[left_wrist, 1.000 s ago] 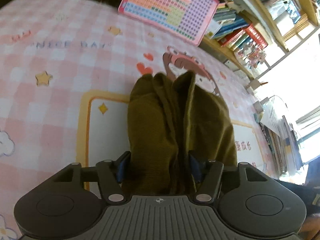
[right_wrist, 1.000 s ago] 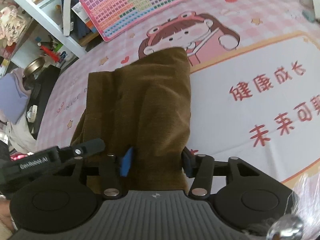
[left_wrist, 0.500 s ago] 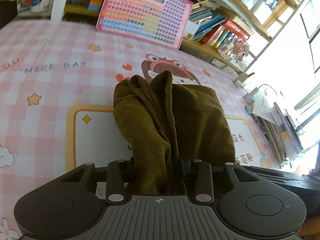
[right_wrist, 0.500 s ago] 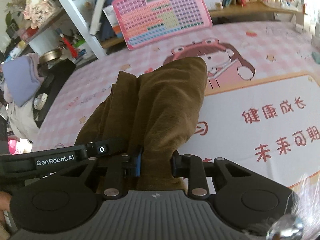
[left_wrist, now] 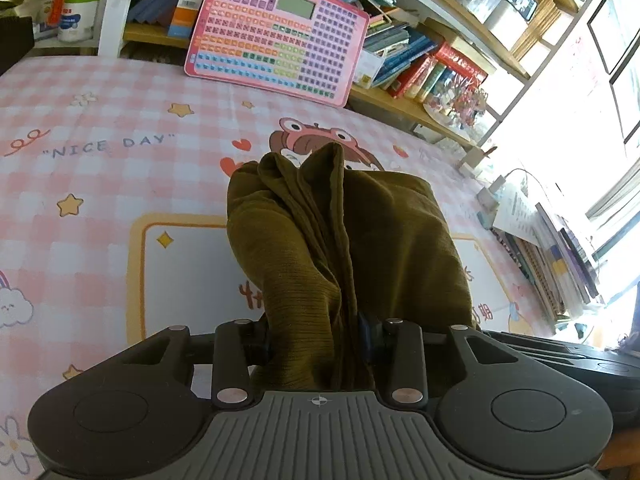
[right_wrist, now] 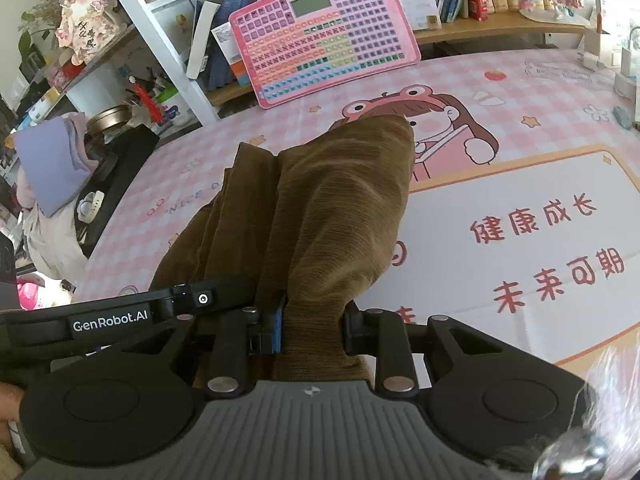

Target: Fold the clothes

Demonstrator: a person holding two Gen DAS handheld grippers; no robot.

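An olive-brown ribbed garment (left_wrist: 340, 240) lies bunched on the pink checked cartoon mat (left_wrist: 80, 184), its near edge lifted off it. My left gripper (left_wrist: 316, 340) is shut on a thick fold of that edge, cloth filling the gap between the jaws. In the right wrist view the same garment (right_wrist: 332, 216) runs away from me, and my right gripper (right_wrist: 312, 328) is shut on another part of its near edge. The left gripper's black body (right_wrist: 120, 316) shows at that view's left, close beside the right one. Both sets of fingertips are buried in fabric.
A pink toy keyboard panel (left_wrist: 276, 32) leans against bookshelves (left_wrist: 440, 64) at the mat's far edge. Stacked books and papers (left_wrist: 552, 248) line the right side. A lilac cloth (right_wrist: 52, 160) and clutter sit off the mat's left. A white printed panel (right_wrist: 520, 240) spreads to the right.
Both grippers closed on the garment's near edge, then rose and lifted it. The cloth now bunches more steeply between the jaws, and more of the shelves shows.
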